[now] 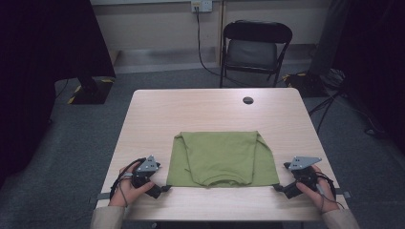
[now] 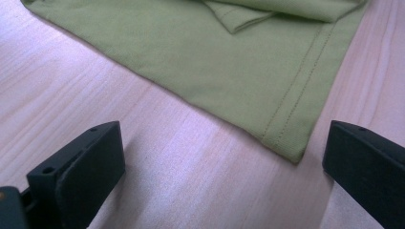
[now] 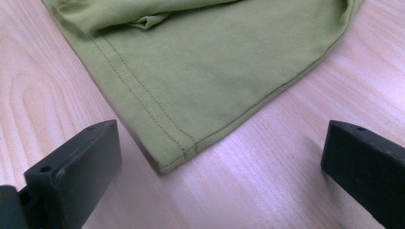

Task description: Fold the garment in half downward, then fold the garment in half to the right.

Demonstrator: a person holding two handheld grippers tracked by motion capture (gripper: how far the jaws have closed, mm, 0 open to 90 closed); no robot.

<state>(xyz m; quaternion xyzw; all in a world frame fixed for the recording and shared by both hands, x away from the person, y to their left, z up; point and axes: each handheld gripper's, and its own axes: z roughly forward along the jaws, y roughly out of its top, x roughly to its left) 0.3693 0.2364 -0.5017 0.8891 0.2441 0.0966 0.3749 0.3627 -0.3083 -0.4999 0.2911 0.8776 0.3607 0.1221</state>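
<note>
Folded green t-shirt [image 1: 222, 160] lies flat on the counter [image 1: 157, 114], toward the near edge. Left hand-held gripper [image 1: 165, 189] at its near-left corner, right hand-held gripper [image 1: 277, 188] at its near-right corner. Both have jaws spread wide, holding nothing, each just short of a hem corner.

A pale wooden table [image 1: 157, 114] has a small dark round hole [image 1: 248, 100] near its far edge. Behind it stands a black folding chair [image 1: 256, 47] with a grey seat — facing the table. A wall socket [image 1: 201, 5] feeds a black cable [image 1: 199, 43] running down to the grey floor [image 1: 86, 129].
</note>
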